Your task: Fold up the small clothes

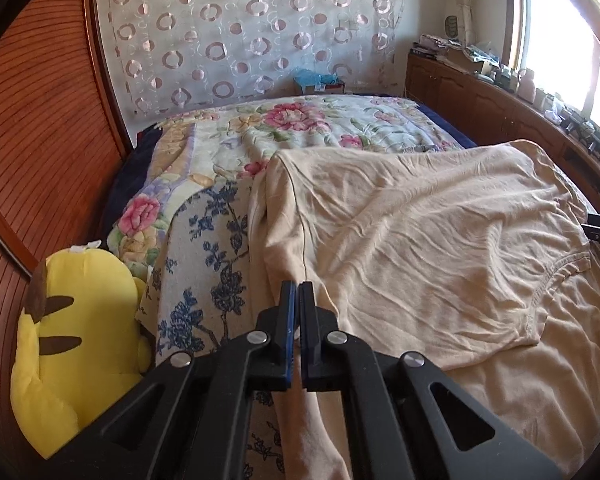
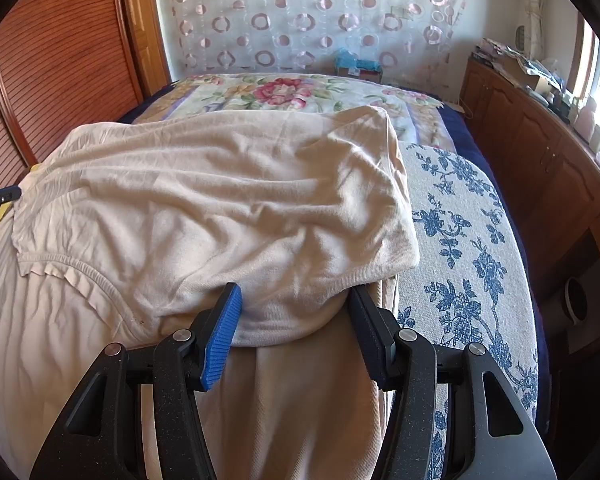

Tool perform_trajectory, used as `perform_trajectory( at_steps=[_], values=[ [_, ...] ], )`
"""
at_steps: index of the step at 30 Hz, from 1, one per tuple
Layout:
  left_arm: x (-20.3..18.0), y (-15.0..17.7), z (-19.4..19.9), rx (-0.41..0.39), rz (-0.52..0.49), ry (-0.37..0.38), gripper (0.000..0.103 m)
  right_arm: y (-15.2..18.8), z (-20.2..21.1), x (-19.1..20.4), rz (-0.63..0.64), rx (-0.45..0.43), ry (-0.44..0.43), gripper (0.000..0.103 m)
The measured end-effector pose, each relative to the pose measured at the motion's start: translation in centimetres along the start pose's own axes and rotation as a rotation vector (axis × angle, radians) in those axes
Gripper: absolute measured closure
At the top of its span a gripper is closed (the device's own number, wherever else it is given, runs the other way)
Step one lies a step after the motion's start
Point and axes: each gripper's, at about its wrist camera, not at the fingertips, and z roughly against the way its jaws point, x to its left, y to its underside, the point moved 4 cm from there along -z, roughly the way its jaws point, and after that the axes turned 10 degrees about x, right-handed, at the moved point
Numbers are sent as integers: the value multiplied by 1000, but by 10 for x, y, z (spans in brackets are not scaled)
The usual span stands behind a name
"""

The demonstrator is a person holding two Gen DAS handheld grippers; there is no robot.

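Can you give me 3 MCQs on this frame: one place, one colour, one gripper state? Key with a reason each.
1. Where is the yellow plush toy relative to the beige garment, seen from the left wrist?
A. On top of it
B. To its left, at the bed's edge
C. Far right by the window

2. What colour is the flower print on the cloth under the garment?
A. Blue
B. Red
C. Black

3. How is the left gripper?
A. Wide open
B. Shut on the garment's edge
C. Out of view

Key: B, the toy sits left of the fabric; A, blue blossoms on pale cloth; B, the jaws meet with beige fabric pinched between.
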Motion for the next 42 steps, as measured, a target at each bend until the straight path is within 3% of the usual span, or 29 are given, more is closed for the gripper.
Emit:
perform_trajectory(
  at_steps=[9, 14, 19, 21, 32, 42],
  values=[
    [-8, -12, 14, -44, -10, 38, 103, 0, 0, 0, 3, 2, 4, 47],
    [-6, -17, 9, -30, -7, 30, 103, -3, 0, -2, 0, 4, -1, 51],
    [-12, -16, 15, -40, -14, 66, 103, -11, 2, -3, 21, 7, -5, 95],
    [-15, -16, 22, -60, -15, 72, 103, -13, 5, -2, 38, -6, -8, 100],
    [-11, -13, 86, -192, 20, 71, 103, -27, 68, 5, 62, -164, -53, 101],
    [-12, 23, 130, -243, 26, 61, 103, -3, 130, 12, 67, -257, -80, 102]
  ],
)
